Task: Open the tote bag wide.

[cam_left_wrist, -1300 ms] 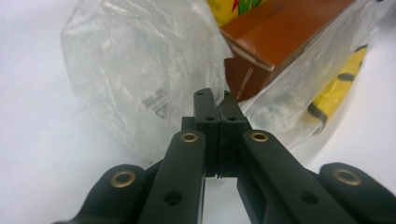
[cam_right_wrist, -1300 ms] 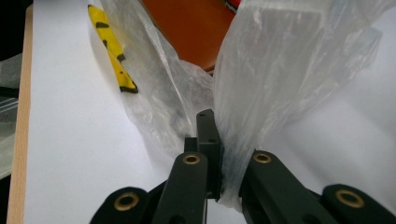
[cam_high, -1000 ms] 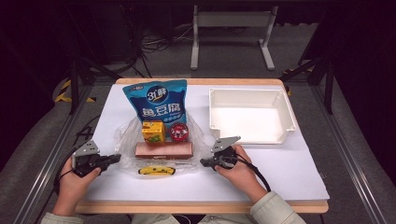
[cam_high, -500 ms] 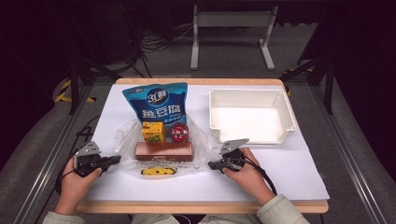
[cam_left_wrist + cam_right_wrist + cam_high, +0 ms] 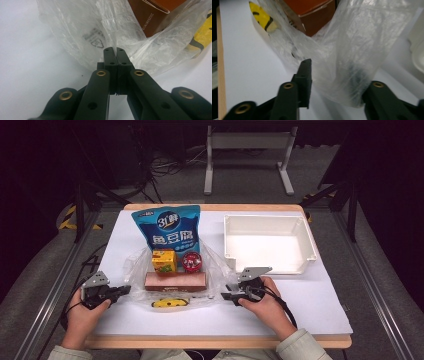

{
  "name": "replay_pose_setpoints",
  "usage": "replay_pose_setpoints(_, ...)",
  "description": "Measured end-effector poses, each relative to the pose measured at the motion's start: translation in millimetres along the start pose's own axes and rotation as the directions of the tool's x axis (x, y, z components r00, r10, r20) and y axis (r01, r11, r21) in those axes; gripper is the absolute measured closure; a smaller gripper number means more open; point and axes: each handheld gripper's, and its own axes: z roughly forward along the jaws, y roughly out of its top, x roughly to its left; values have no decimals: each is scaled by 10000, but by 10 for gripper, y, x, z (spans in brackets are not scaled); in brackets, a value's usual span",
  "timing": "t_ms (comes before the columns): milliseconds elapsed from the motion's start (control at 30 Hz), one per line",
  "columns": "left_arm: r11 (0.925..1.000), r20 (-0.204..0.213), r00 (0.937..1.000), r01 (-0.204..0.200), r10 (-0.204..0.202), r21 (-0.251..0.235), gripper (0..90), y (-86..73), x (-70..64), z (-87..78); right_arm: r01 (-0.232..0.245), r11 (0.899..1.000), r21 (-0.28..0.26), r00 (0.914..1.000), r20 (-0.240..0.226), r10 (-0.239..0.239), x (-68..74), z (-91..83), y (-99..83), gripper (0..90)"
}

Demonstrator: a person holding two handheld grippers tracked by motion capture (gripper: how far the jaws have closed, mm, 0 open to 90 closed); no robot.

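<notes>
- Right gripper (image 5: 229,296) has moved in since a second ago; jaws spread around plastic bag (image 5: 342,57) edge, not pinched yet.
- Left gripper (image 5: 114,51) clamped on bag edge; ready for two-handed pull.

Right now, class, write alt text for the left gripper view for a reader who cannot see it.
The left hand-held gripper, jaws closed, meets the edge of a crinkled clear plastic bag lying on a white table surface. Inside the bag, a brown cardboard box lies beside a yellow-and-black item.
</notes>
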Motion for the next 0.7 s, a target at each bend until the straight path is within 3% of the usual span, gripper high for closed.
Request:
replay_pose_setpoints(100,10000,59,10000,-20,21,-43,894,2,-3,-1,-73,9996,-271,10000,22,74,13,-46,22,481)
replay_pose_setpoints(233,9998,180,9998,-84,86,-156,894,6,-15,-8,-118,9969,-776,9997,190,134,27,-138,39,359)
replay_pose_setpoints(333,9998,137,9998,-120,122,-149,894,6,-13,-18,-47,9948,-1022,9987,503,99,25,-220,52,306)
replay_pose_setpoints(533,9997,169,9998,-83,87,-218,893,9,-13,-32,-9,9870,-1604,9947,1015,175,-13,-432,101,291)
replay_pose_setpoints(700,9997,180,9998,-92,96,-223,893,13,-14,-35,487,9752,-2157,9938,1081,-257,66,-579,301,285)
